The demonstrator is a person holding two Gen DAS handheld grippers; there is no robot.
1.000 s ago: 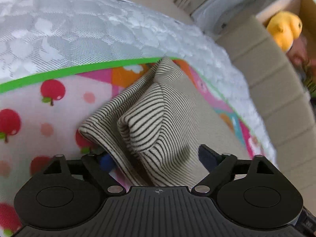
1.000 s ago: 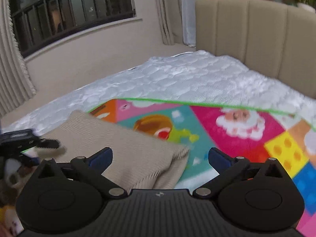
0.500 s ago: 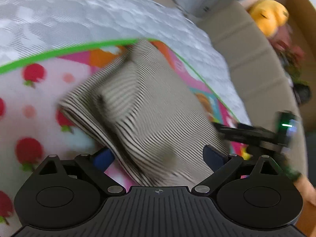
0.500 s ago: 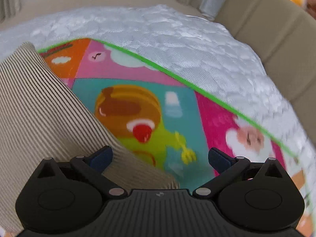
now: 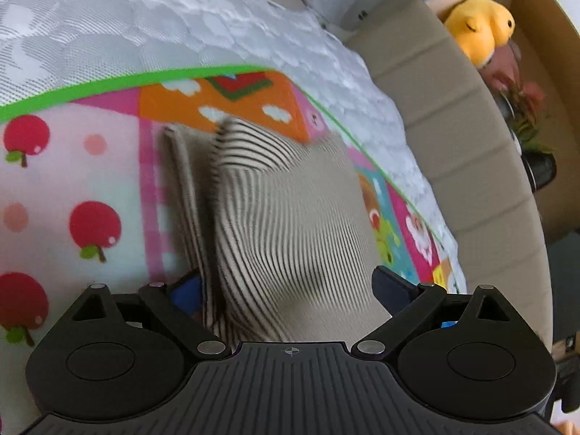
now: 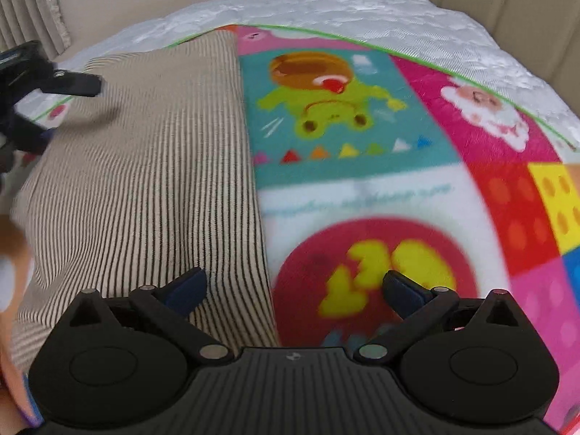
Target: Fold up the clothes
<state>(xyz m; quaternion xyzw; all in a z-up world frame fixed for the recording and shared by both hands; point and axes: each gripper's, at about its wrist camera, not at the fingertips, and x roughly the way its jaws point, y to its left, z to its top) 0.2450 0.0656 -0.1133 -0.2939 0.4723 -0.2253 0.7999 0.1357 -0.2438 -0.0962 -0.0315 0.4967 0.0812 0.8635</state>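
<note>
Nearest to us, our left gripper (image 5: 288,288) has its jaws spread wide with the striped garment (image 5: 286,214) bunched between them, gripped by neither finger. Our right gripper (image 6: 293,288) also stands wide, its left fingertip (image 6: 188,286) over the garment's right edge and its right fingertip above the play mat (image 6: 380,188). The garment is cream-beige cloth with thin dark stripes, folded into a thick, roughly rectangular stack; from the left wrist we see layered edges along its left side and a puffed upper fold, blurred. It lies on the colourful cartoon mat, which is spread on a white quilted mattress (image 5: 145,25). Beyond stands a beige padded headboard (image 5: 467,137), with a yellow plush toy (image 5: 478,29) behind it.
</note>
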